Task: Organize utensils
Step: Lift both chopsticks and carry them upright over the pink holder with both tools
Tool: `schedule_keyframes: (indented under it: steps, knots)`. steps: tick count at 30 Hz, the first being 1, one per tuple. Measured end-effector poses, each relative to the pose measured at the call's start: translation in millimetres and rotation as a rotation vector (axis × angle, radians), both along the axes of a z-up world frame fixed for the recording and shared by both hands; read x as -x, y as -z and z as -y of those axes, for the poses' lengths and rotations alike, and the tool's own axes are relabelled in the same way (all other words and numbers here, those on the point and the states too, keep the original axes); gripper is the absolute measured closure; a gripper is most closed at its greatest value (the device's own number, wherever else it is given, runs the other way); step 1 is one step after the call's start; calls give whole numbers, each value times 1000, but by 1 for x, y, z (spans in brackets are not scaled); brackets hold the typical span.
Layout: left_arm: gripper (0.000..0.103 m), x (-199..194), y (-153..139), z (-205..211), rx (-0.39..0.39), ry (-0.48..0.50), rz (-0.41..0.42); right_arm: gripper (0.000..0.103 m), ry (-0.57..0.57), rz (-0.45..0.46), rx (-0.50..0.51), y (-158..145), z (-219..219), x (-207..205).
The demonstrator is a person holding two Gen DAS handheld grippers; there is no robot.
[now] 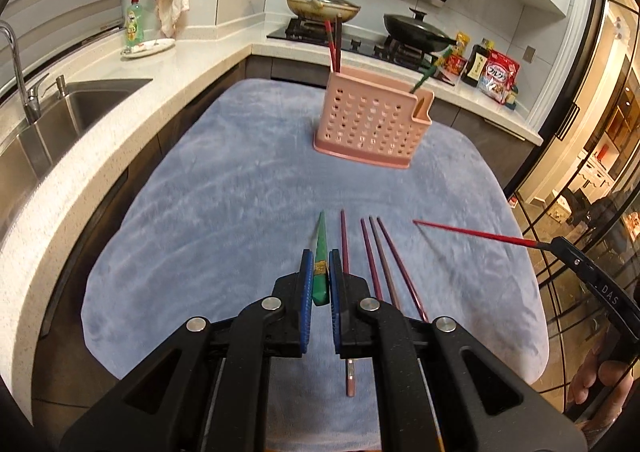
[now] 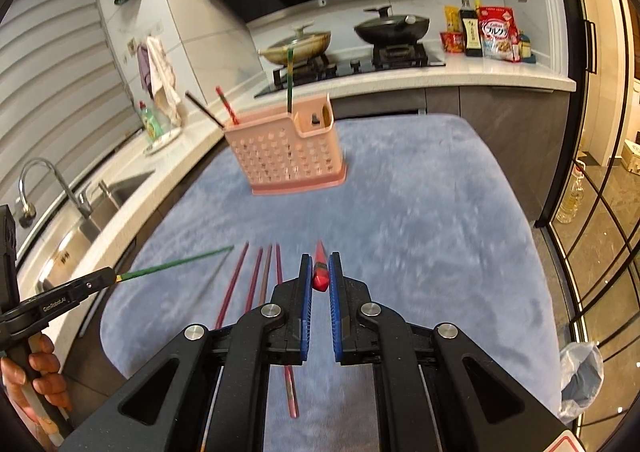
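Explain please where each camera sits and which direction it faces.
Left wrist: on the left gripper, shut on a green chopstick, facing the pink basket; the right gripper shows.
Right wrist: on the right gripper, shut on a red chopstick, same facing; the left hand shows.
Shared: basket, blue cloth, stove.

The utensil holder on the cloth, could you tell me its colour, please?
Pink, with perforated walls; the utensil holder shows best in the left wrist view.
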State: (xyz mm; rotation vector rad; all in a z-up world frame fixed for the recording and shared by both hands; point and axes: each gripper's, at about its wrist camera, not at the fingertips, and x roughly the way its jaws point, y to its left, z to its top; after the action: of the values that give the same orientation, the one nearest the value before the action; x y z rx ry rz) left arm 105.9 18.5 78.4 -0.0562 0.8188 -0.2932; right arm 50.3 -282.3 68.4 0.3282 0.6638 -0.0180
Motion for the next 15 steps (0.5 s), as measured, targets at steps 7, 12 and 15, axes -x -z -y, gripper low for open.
schedule_keyframes:
  steps: [7, 12, 15]
  knots:
    - [96, -20, -21, 2, -8, -13, 54, 96, 11, 53, 12, -20, 8, -17]
    - [96, -35, -36, 4, -9, -23, 87, 96, 11, 80, 22, -30, 10, -28]
    - [96, -46, -46, 9, -15, -26, 117, 96, 13, 101, 31, -37, 13, -36]
